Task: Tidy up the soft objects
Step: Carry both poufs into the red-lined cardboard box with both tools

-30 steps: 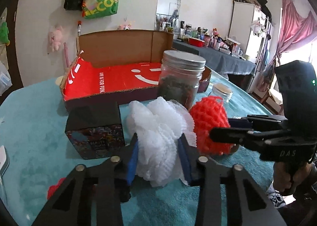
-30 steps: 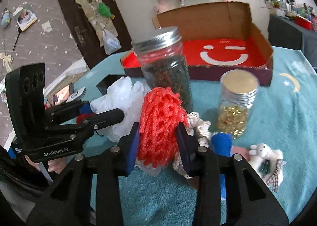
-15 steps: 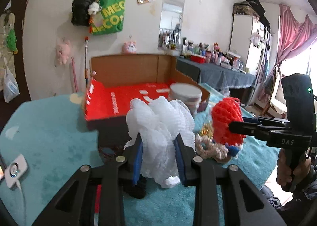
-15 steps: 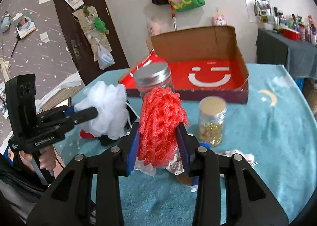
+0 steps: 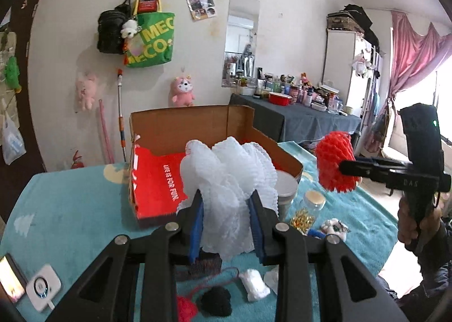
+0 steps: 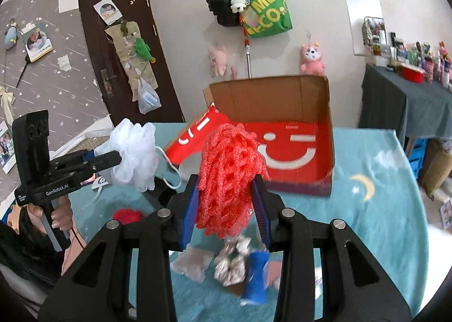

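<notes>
My left gripper (image 5: 227,226) is shut on a white foam net puff (image 5: 228,186) and holds it high above the table; it also shows in the right wrist view (image 6: 132,158). My right gripper (image 6: 224,209) is shut on a red foam net (image 6: 230,178), held in the air; it shows at the right in the left wrist view (image 5: 334,165). An open cardboard box with a red inside (image 6: 282,149) lies on the table behind both; it also shows in the left wrist view (image 5: 161,180).
Under the grippers on the teal cloth lie two jars (image 5: 309,206), a small plush (image 5: 333,227), a blue item (image 6: 255,276), white foam pieces (image 5: 254,288), red (image 5: 186,308) and black (image 5: 216,300) pompoms. A white device (image 5: 42,288) lies at the left edge.
Both grippers have risen well above the table with their foam nets held fast. The jars and small items now lie far below, and the box's inside shows more fully.
</notes>
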`<state>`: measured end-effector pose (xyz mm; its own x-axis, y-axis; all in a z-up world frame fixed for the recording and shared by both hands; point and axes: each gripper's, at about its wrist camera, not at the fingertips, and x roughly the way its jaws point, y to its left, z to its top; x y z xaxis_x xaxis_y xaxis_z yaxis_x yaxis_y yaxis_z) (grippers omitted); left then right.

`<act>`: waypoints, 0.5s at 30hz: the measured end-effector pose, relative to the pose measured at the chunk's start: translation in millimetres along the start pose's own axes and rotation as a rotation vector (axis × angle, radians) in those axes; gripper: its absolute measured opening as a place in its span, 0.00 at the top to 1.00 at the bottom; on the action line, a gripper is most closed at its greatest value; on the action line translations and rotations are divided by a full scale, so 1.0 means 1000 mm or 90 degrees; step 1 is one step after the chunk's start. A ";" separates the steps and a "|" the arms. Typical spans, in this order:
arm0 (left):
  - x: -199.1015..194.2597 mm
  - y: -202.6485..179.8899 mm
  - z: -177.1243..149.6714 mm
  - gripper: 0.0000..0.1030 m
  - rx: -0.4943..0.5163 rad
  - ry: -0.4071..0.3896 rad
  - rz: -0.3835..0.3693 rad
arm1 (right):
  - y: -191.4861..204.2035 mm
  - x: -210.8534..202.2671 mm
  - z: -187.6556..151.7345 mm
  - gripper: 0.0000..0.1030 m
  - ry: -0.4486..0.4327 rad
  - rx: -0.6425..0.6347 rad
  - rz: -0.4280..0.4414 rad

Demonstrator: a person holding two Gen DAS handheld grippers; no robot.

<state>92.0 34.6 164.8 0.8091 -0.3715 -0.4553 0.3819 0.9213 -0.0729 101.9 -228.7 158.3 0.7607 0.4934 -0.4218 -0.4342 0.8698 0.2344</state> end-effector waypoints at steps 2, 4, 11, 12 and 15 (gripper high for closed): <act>0.006 0.003 0.012 0.70 0.006 0.010 -0.012 | -0.004 0.004 0.013 0.66 0.012 -0.010 -0.002; 0.011 0.006 0.021 0.70 0.015 0.014 -0.016 | -0.006 0.009 0.025 0.66 0.023 -0.020 0.000; 0.039 0.014 0.052 0.70 0.050 0.049 -0.021 | -0.015 0.042 0.065 0.66 0.083 -0.044 0.009; 0.046 0.015 0.057 0.70 0.058 0.056 -0.019 | -0.017 0.049 0.070 0.66 0.093 -0.045 0.006; 0.068 0.018 0.068 0.70 0.076 0.082 -0.014 | -0.026 0.073 0.085 0.66 0.129 -0.043 0.000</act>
<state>183.8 17.8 192.9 0.7389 -0.3668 -0.5652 0.4555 0.8901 0.0179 209.7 -215.0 196.3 0.6511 0.4760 -0.5912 -0.4701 0.8644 0.1782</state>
